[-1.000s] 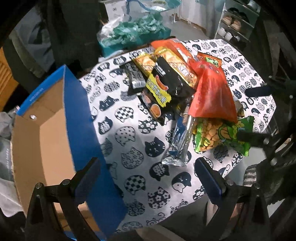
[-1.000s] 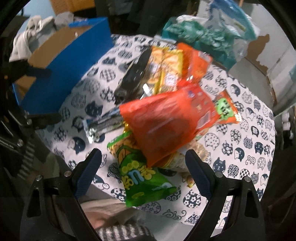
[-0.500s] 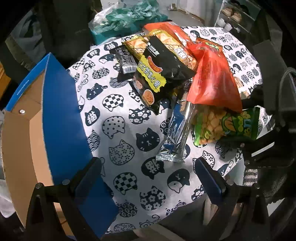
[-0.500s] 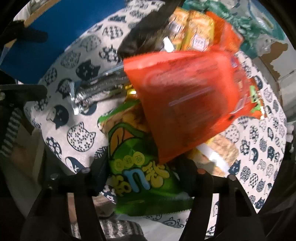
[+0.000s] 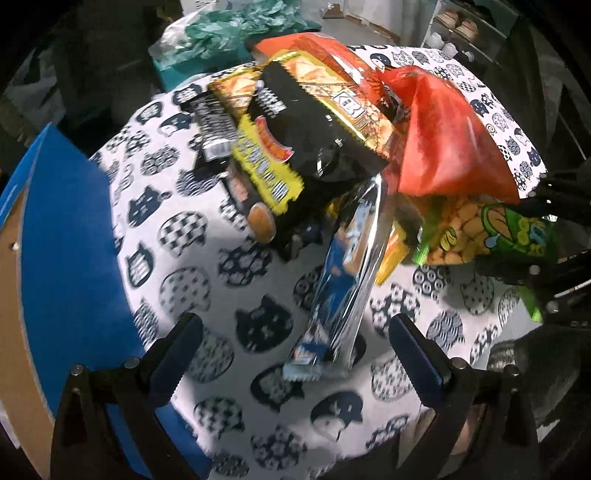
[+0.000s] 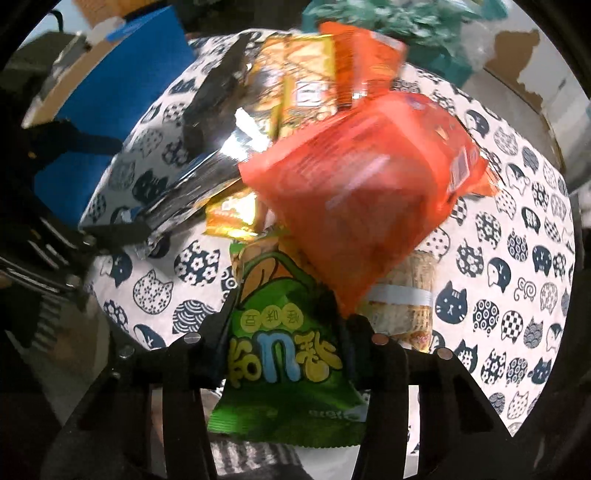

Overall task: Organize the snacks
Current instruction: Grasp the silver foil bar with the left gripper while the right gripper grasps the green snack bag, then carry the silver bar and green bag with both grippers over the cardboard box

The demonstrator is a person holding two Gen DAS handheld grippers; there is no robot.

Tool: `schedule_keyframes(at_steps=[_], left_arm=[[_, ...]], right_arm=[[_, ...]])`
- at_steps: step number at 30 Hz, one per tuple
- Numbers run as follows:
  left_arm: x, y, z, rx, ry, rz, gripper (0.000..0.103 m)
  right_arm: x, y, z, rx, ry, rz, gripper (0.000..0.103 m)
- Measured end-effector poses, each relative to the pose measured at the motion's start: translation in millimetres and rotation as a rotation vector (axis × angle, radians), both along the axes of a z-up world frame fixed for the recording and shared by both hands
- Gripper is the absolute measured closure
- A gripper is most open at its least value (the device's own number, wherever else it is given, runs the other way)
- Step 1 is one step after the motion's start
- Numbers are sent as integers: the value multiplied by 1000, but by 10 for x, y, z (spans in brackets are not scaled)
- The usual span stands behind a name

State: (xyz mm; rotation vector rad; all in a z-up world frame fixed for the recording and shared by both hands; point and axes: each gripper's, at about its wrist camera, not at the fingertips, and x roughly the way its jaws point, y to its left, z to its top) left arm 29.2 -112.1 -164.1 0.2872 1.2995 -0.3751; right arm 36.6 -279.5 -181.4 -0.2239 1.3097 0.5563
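A heap of snack packets lies on a cat-print tablecloth (image 5: 192, 266). My right gripper (image 6: 286, 325) is shut on a green snack bag (image 6: 284, 354), also seen at the right in the left wrist view (image 5: 491, 236). A red bag (image 6: 365, 199) rests partly over the green one. My left gripper (image 5: 295, 347) is open, its fingers either side of the near end of a blue and silver packet (image 5: 343, 291). A black and yellow packet (image 5: 295, 147) lies behind it. An open blue cardboard box (image 5: 66, 258) stands at the left.
Orange and yellow packets (image 6: 314, 70) lie at the back of the heap, a clear-wrapped cracker pack (image 6: 402, 302) under the red bag. A teal plastic bag (image 5: 236, 33) sits beyond the table. The table edge runs close in front of both grippers.
My right gripper has closed on the green bag and raised its near end. My left gripper has moved forward toward the blue and silver packet.
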Motion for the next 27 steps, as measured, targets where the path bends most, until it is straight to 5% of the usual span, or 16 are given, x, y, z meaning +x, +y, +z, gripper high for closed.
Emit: schedule_keyframes(at_steps=[7, 15, 17, 27], left_arm=[[98, -280, -146, 33, -5, -52, 2], [175, -360, -266, 13, 65, -42, 64], [176, -336, -267, 8, 71, -35, 71], [-24, -272, -15, -17, 42, -46, 76]], right_arm=[[-2, -87, -6, 26, -2, -16, 57], [-90, -220, 17, 47, 2, -20, 57], [-74, -196, 29, 50, 6, -19, 57], [-160, -18, 267, 76, -33, 21, 57]])
